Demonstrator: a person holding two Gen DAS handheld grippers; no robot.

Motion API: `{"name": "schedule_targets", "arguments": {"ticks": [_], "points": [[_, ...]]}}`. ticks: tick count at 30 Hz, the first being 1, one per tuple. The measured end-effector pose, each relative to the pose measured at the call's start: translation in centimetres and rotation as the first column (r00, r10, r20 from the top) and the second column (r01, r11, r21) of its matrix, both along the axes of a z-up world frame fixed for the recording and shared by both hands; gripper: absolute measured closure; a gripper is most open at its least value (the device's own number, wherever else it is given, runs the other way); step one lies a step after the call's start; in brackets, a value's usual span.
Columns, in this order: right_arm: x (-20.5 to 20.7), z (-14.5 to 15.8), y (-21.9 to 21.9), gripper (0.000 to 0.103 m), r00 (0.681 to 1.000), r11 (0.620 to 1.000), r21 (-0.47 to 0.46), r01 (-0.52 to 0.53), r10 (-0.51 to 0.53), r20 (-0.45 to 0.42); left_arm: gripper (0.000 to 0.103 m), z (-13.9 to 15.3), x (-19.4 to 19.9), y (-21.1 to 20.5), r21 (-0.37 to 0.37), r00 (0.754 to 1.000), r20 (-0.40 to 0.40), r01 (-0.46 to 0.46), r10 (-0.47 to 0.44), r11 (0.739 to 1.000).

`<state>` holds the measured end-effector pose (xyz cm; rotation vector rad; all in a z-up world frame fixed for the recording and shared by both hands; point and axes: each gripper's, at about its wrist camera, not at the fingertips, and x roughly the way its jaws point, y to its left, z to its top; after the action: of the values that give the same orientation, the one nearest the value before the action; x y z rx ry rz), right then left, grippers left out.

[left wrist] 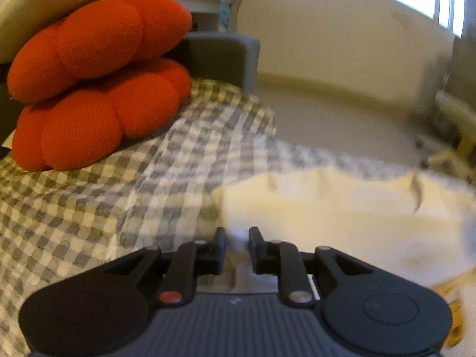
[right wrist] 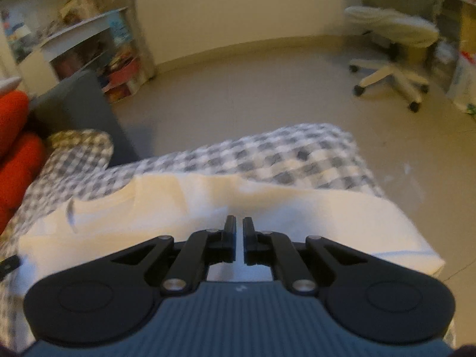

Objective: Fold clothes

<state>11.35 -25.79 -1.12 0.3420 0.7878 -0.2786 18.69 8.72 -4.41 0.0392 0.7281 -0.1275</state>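
A white garment (left wrist: pixel 342 217) lies spread on the bed's grey-and-white checked cover (left wrist: pixel 89 208), its left edge close to my left gripper (left wrist: pixel 237 233). The left fingers stand a little apart, and white cloth fills the gap between them, pinched at that edge. In the right wrist view the same garment (right wrist: pixel 178 205) lies flat over the checked cover (right wrist: pixel 297 157), reaching the bed's right side. My right gripper (right wrist: pixel 239 223) hovers over its middle with the jaws shut to a thin slit. Whether cloth is caught in that slit is hidden.
Two red puffy cushions (left wrist: pixel 98 80) are stacked at the bed's far left, against a grey bed end (left wrist: pixel 220 56). Beyond the bed are bare floor, a white office chair (right wrist: pixel 392 47) at the right and cluttered white shelves (right wrist: pixel 83 38) at the left.
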Motion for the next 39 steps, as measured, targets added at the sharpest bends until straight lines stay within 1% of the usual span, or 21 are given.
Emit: {"name": "schedule_targets", "arguments": {"ticks": [2, 3, 4, 7, 9, 13, 15, 17, 19, 21, 23, 25, 27, 30, 32, 35, 36, 39], "points": [[0.5, -0.8, 0.8, 0.096, 0.997, 0.999, -0.008, -0.052, 0.051, -0.062, 0.084, 0.0, 0.0, 0.2, -0.021, 1.000, -0.005, -0.013, 0.013, 1.000], [0.7, -1.4, 1.2, 0.096, 0.993, 0.998, -0.025, -0.063, 0.060, -0.098, 0.084, 0.2, 0.1, 0.3, -0.032, 1.000, -0.011, -0.021, 0.021, 0.999], [0.7, -1.5, 1.3, 0.096, 0.993, 0.998, -0.033, -0.057, 0.054, -0.102, 0.084, 0.4, 0.0, 0.4, -0.039, 0.999, -0.015, -0.029, 0.029, 0.999], [0.2, -0.8, 1.1, 0.096, 0.998, 0.999, -0.032, -0.027, 0.025, -0.064, 0.084, 1.2, -0.5, 0.2, -0.033, 0.999, -0.008, -0.034, 0.034, 0.999], [0.2, -0.6, 1.3, 0.096, 0.997, 0.999, -0.028, -0.041, 0.039, -0.062, 0.084, 1.7, -1.1, -0.1, -0.027, 1.000, 0.006, -0.019, 0.019, 0.999], [0.2, -0.7, 1.6, 0.096, 0.995, 0.997, -0.021, -0.073, 0.071, -0.074, 0.084, 0.6, -0.9, -0.5, 0.024, 1.000, -0.022, -0.013, 0.014, 1.000], [0.3, -1.6, 1.6, 0.096, 0.992, 0.997, -0.028, -0.070, 0.067, -0.103, 0.084, 0.5, -0.8, -0.2, 0.011, 0.999, -0.029, -0.025, 0.025, 1.000], [0.0, -1.0, 1.1, 0.094, 0.995, 0.999, -0.010, -0.040, 0.039, -0.094, 0.084, 1.1, -0.9, -0.1, 0.006, 0.999, -0.027, -0.039, 0.039, 0.999], [-0.6, 0.0, 0.6, 0.094, 0.998, 1.000, -0.003, -0.019, 0.019, -0.052, 0.084, 1.6, -1.1, -0.1, 0.021, 0.999, -0.016, -0.047, 0.047, 0.999], [-1.0, 0.3, 0.0, 0.094, 0.999, 1.000, 0.015, 0.002, -0.002, -0.035, 0.084, 1.5, -1.1, -0.2, 0.041, 0.999, -0.019, -0.050, 0.050, 0.998], [-1.1, -0.2, -0.8, 0.094, 0.998, 0.999, 0.032, 0.039, -0.037, -0.052, 0.084, 0.8, -1.0, -0.3, 0.074, 0.998, -0.036, -0.053, 0.056, 0.996], [-1.4, -0.8, -2.1, 0.094, 0.992, 0.993, 0.057, 0.103, -0.099, -0.078, 0.085, 0.2, -0.8, -0.1, 0.104, 0.995, -0.062, -0.069, 0.076, 0.992], [-2.1, -1.2, -4.0, 0.094, 0.980, 0.976, 0.116, 0.187, -0.177, -0.086, 0.086, 0.7, -0.9, 0.3, 0.073, 0.994, -0.065, -0.087, 0.092, 0.993], [-3.5, -1.2, -6.4, 0.092, 0.960, 0.932, 0.229, 0.280, -0.271, -0.074, 0.086, 2.4, -1.5, 0.5, 0.020, 0.994, -0.035, -0.098, 0.099, 0.995], [-4.2, -1.1, -7.2, 0.090, 0.949, 0.917, 0.246, 0.314, -0.305, -0.076, 0.086, 3.1, -1.9, 0.0, 0.013, 0.995, -0.027, -0.097, 0.098, 0.995], [-4.8, -1.1, -7.7, 0.090, 0.939, 0.908, 0.239, 0.344, -0.333, -0.086, 0.086, 3.7, -2.5, -0.7, -0.040, 0.994, -0.052, -0.101, 0.099, 0.994], [-5.0, -1.2, -7.8, 0.090, 0.936, 0.903, 0.250, 0.351, -0.339, -0.090, 0.086, 3.8, -2.7, -1.1, -0.055, 0.994, -0.059, -0.098, 0.095, 0.994], [-5.5, -1.6, -8.2, 0.089, 0.929, 0.880, 0.298, 0.369, -0.353, -0.106, 0.086, 4.4, -3.4, -2.7, -0.068, 0.994, -0.073, -0.090, 0.085, 0.994]]}}
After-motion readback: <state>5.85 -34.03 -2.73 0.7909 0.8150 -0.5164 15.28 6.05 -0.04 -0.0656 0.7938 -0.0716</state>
